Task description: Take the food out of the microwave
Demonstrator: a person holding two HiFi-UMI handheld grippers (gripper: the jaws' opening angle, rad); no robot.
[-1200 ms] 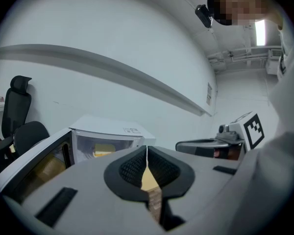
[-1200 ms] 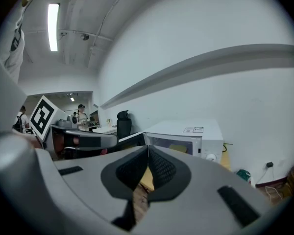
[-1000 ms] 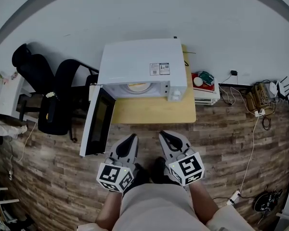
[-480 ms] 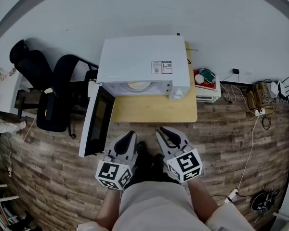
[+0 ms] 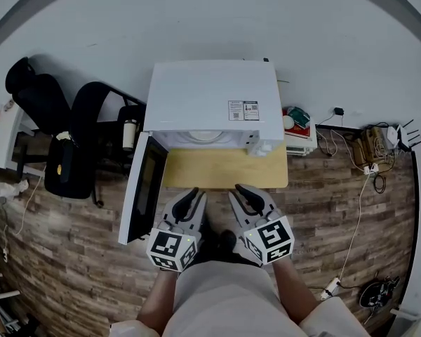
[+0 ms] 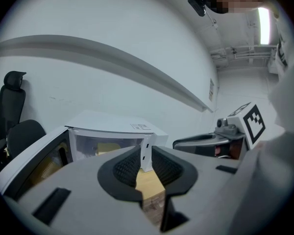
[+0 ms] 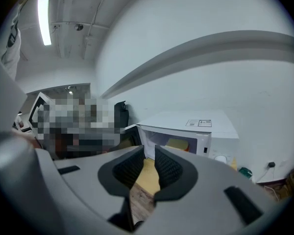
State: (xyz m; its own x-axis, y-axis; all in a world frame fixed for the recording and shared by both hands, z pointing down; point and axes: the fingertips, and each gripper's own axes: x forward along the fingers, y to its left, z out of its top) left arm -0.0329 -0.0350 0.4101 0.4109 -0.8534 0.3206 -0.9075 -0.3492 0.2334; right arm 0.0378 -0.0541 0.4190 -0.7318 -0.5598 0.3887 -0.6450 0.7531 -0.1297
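The white microwave [image 5: 209,102] stands on a small wooden table [image 5: 224,167], its door [image 5: 142,187] swung open to the left. Pale yellow food on a plate [image 5: 205,136] lies inside the cavity; it shows in the left gripper view [image 6: 108,148] and the right gripper view [image 7: 179,144] too. My left gripper [image 5: 190,201] and right gripper [image 5: 247,196] hover side by side at the table's front edge, short of the microwave. The left gripper [image 6: 146,164] shows a narrow gap with nothing in it. The right gripper [image 7: 148,168] has its jaws opening, with nothing between them.
Black office chairs [image 5: 63,132] stand left of the open door. A low white stand with red and green items [image 5: 298,126] sits right of the table. Cables and a power strip [image 5: 368,153] lie on the wood floor at the right. A white wall is behind.
Both grippers have moved forward from over the floor to the table's front edge, and the microwave has come closer in view.
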